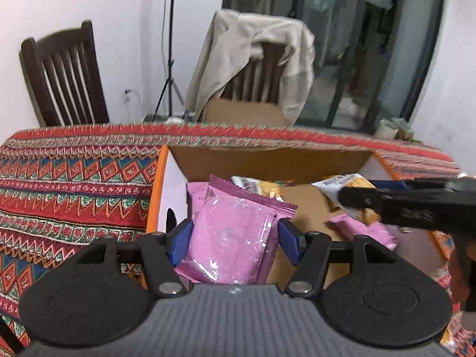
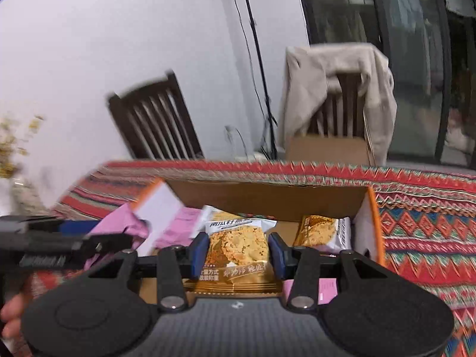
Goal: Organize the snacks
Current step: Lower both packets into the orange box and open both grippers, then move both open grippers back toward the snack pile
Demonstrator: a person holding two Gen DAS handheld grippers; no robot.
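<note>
My left gripper (image 1: 235, 238) is shut on a pink snack packet (image 1: 229, 235) and holds it over the left part of an open cardboard box (image 1: 267, 160). More pink packets (image 1: 363, 232) and yellow ones (image 1: 261, 187) lie inside the box. My right gripper (image 2: 238, 251) is shut on a yellow cracker packet (image 2: 238, 247), above the same box (image 2: 267, 199). Another yellow packet (image 2: 321, 232) rests in the box's right corner, and pink packets (image 2: 178, 226) lie to the left. Each gripper shows as a dark blurred shape at the edge of the other's view.
A patterned red tablecloth (image 1: 74, 178) covers the table around the box. Behind the table stand a dark wooden chair (image 1: 65, 80) and a chair draped with a beige garment (image 1: 255, 56), with a cardboard box (image 1: 244, 113) on its seat. A tripod (image 1: 169, 59) stands by the wall.
</note>
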